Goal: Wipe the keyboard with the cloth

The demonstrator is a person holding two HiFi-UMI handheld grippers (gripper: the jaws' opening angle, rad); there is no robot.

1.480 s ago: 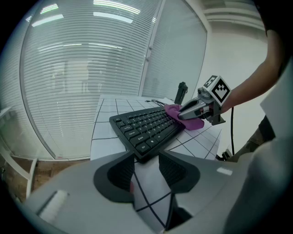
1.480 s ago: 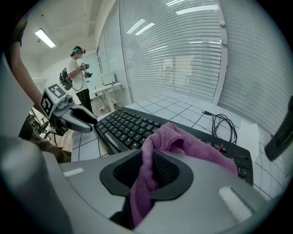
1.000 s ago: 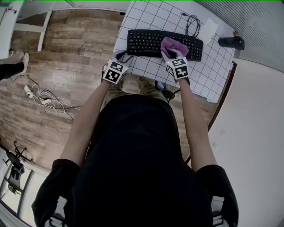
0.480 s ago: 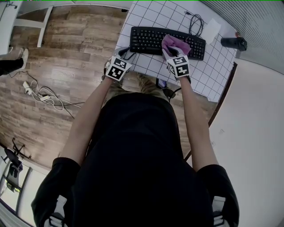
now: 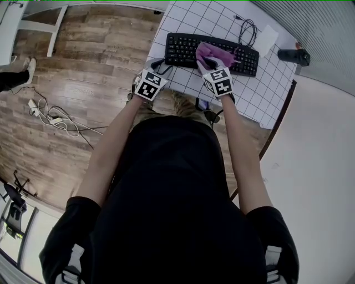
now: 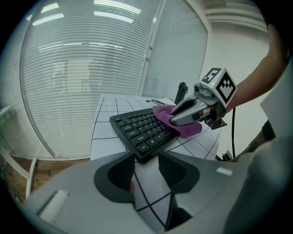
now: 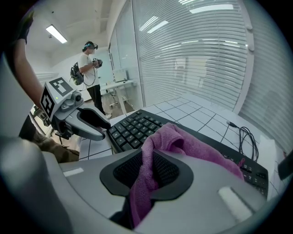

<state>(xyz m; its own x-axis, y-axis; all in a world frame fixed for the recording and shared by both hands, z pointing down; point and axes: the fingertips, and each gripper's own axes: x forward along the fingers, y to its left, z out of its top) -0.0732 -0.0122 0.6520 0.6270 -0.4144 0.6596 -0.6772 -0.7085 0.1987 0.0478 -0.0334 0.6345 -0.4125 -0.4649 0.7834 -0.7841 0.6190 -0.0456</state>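
Observation:
The black keyboard lies on the white gridded table. My right gripper is shut on the purple cloth, which drapes over the keys near the keyboard's middle. In the right gripper view the cloth is pinched between the pads and spreads forward onto the keyboard. My left gripper hovers open at the keyboard's near left corner with only bare table between its jaws. From there I see the keyboard, the cloth and the right gripper.
A coiled black cable, a white sheet and a dark cylinder lie behind the keyboard at the right. The table's near edge runs just below both grippers. Wires lie on the wooden floor at the left. A person stands far off.
My right gripper has slid the cloth a little to the left along the keyboard. The left gripper has stayed at the keyboard's left corner.

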